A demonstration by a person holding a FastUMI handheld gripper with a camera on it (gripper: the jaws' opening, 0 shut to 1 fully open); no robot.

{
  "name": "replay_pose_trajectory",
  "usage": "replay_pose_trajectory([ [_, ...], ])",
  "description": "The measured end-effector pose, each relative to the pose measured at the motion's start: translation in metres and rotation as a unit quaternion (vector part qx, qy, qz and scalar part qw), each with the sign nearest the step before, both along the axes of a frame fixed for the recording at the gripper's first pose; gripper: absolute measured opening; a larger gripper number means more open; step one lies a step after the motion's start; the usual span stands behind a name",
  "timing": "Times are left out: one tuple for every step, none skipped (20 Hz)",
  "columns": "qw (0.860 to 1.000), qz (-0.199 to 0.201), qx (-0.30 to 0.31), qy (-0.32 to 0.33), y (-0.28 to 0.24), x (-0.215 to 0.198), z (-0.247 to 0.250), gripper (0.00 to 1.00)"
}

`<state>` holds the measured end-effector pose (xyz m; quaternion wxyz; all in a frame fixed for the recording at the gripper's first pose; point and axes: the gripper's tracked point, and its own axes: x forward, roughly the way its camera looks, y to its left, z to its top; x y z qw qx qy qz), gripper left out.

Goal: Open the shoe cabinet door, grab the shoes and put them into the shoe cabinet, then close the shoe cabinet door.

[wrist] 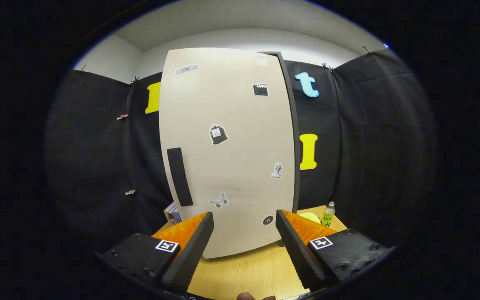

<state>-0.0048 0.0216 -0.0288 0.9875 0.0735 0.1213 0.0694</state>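
Note:
A tall shoe cabinet (227, 154) stands on the wooden table just ahead of my fingers. Its cream door carries several small stickers and a black vertical handle (179, 176) on its left side. The door looks shut against the dark frame edge (293, 137) on the right. My gripper (244, 235) is open, with nothing between its fingers. The left finger (190, 250) and the right finger (300, 250) frame the door's lower part. The handle lies up and left of the left fingertip.
The wooden table (244, 271) runs under the cabinet. A small box (172, 213) stands left of the cabinet. On the cabinet's right are a green-labelled bottle (328, 214) and a yellow object (310, 217) beside it. Black cloth walls close in all around.

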Motion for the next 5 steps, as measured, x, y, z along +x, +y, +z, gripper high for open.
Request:
replay_pose_trajectory([
  [1.000, -0.004, 0.001, -0.002, -0.003, 0.000, 0.002, 0.98],
  [1.000, -0.009, 0.001, -0.005, -0.007, 0.000, 0.003, 0.98],
  [1.000, -0.015, -0.002, -0.009, -0.011, 0.000, 0.006, 0.98],
  [1.000, -0.022, -0.006, -0.014, -0.016, -0.001, 0.008, 0.98],
  [0.999, -0.027, -0.012, -0.020, -0.021, -0.001, 0.011, 0.98],
])
